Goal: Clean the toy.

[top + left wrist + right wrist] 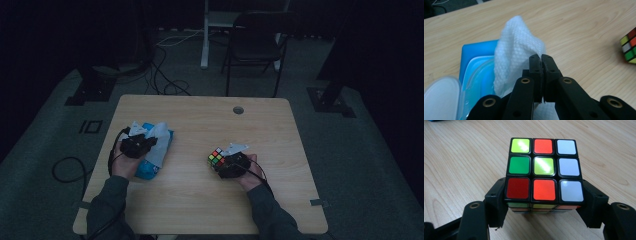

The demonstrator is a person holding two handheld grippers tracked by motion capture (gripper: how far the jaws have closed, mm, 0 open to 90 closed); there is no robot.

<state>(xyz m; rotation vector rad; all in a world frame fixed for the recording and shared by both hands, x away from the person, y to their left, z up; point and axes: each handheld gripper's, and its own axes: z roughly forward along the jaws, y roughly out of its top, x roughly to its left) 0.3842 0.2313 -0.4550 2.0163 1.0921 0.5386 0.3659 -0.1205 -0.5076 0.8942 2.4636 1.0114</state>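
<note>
Meanwhile, left tongs (541,58) pinch the wipe (516,47) above its pack (474,52); right tongs (544,202) clamp the cube (544,170).

Wipe pack (150,167) on table (200,200) left; wipe (159,145) sticking out; cube (217,158) right, well apart.

Cube (629,45) cut off at edge, wipe (516,50) base hidden behind gripper (541,58)
</note>
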